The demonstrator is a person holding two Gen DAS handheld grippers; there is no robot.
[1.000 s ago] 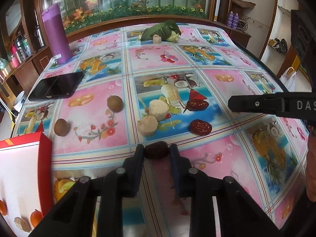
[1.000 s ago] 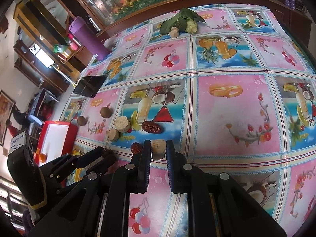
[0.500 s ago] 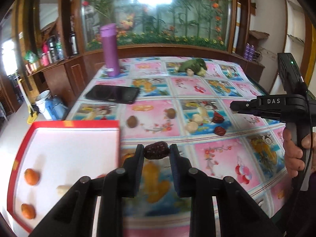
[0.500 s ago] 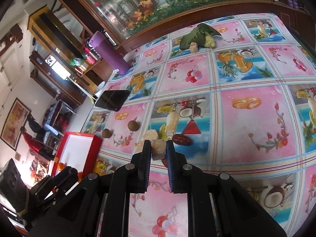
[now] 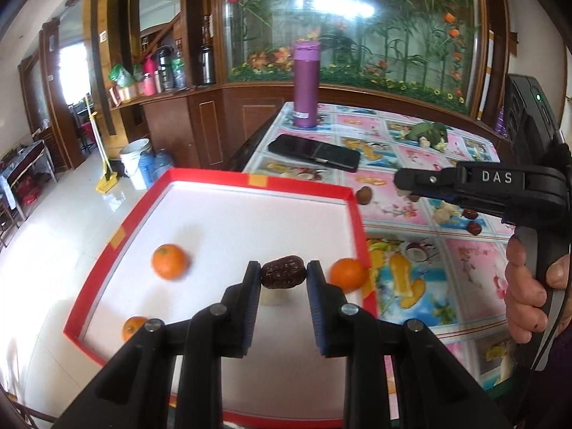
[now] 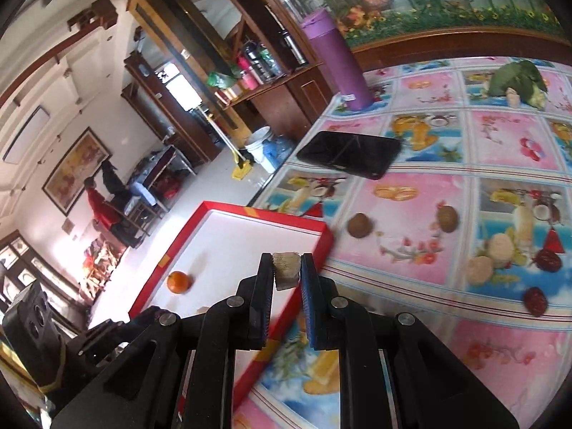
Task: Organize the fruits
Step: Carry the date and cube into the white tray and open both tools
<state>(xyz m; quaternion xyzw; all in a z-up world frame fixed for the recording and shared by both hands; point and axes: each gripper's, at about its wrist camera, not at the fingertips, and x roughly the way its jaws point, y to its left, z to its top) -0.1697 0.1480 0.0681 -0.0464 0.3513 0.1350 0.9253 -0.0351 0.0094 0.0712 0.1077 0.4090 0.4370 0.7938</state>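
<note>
Table (image 6: 447, 164) spread with a glossy cloth of pink and blue fruit-print squares, set against a wood-framed glass panel backed by artificial flowers. At the far edge, a tall purple bottle (image 5: 306, 84); nearer, a black phone (image 5: 314, 152) lying flat; a green leafy bundle (image 6: 520, 80) at the far right. At the table's left end, a shallow red-rimmed box (image 5: 352, 200) with a white floor, holding three oranges: one (image 5: 169, 261) left of centre, one (image 5: 348, 274) against the right wall, one (image 5: 133, 327) near the front-left corner. Loose on the cloth: two brown round fruits (image 6: 360, 225), two pale cut chunks (image 6: 500, 246), two red dates (image 6: 535, 300). Beyond the table, white tiled floor, a bucket and wooden shelving.

Left gripper (image 5: 283, 276) angled down over the box, clamped on a dark wrinkled date (image 5: 283, 276) held crosswise above the white floor. Right gripper (image 6: 286, 271) pitched down beside the box's right rim, closed on a pale fibrous chunk (image 6: 286, 271), possibly sugarcane, though the blur leaves that unsure. Right hand (image 5: 528, 287) wrapped around its handle, at the right edge of the left wrist view.
</note>
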